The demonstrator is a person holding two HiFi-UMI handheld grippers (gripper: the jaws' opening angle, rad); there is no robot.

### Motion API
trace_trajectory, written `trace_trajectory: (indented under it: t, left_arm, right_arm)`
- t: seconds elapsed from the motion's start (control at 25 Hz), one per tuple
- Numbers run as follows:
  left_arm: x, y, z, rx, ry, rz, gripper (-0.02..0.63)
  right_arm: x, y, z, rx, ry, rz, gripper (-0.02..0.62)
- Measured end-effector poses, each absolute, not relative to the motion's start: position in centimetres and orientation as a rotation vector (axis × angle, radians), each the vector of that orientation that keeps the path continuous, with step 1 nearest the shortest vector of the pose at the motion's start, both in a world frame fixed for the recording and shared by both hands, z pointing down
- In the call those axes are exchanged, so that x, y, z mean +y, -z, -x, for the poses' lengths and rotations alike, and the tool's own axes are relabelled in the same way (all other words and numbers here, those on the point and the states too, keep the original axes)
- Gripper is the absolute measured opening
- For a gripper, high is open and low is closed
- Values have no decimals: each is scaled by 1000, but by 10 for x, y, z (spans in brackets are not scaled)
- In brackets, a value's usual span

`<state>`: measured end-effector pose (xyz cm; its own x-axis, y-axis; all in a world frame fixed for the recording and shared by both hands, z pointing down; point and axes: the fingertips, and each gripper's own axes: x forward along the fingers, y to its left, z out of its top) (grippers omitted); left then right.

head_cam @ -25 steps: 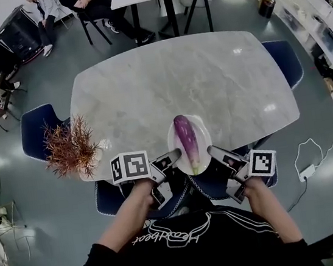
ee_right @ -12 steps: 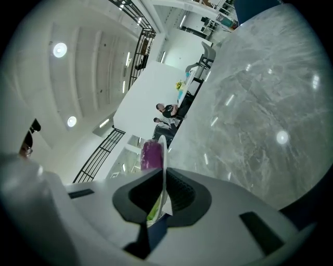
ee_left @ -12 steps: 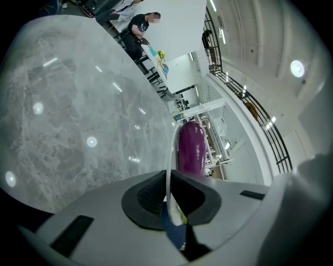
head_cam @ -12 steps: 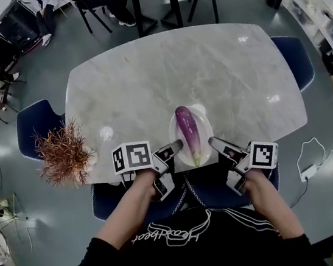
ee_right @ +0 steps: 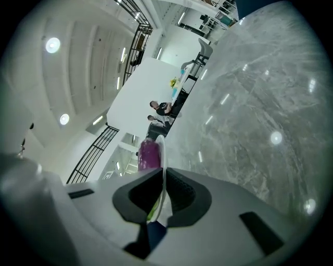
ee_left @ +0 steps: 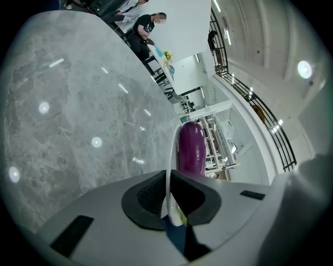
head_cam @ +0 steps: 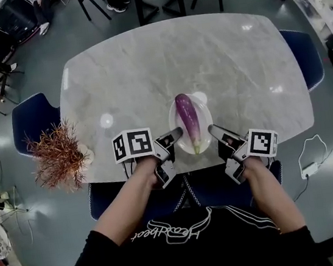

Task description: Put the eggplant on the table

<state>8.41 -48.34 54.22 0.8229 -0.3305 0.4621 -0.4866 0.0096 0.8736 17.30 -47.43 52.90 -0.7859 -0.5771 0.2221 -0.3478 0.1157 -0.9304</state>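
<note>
There is one eggplant, long and purple, with its green stem end toward the person. It lies on one white plate, and it fills most of the plate from end to end. The plate is at the near edge of the big gray stone worktop, about in the middle of that edge. I cannot tell if the plate sits on the worktop or is just above it. Two grippers hold the plate, one on each side. The left gripper is pinched on the plate's left rim, with the thin white rim squeezed between its two dark pads. The right gripper is pinched on the right rim in the same way. Each gripper has one cube with black and white squares, so there are two cubes. One bushy reddish-brown plant stands at the near left corner of the worktop, well apart from the plate. Two blue chairs stand at the ends of the worktop, one at each end.
</note>
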Motion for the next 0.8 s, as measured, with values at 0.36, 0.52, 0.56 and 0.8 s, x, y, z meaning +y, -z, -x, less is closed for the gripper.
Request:
trace_trajectory:
  t: [0.36, 0.52, 0.56, 0.8]
  left_arm:
    - [-501, -581, -73, -710, -121, -1524, 25]
    - [-507, -595, -70, -727, -111, -1504, 25]
    - [-507, -598, -70, -731, -111, -1498, 25]
    - [-509, -613, -69, -748, -116, -1454, 25]
  right_arm:
    - [-496, -568, -166, 2209, 1815, 984, 25]
    - [-503, -583, -163, 2219, 1844, 1005, 25]
    - [-505, -586, -163, 2218, 1850, 1007, 25]
    - [-507, -601, -162, 2191, 1911, 1016, 25]
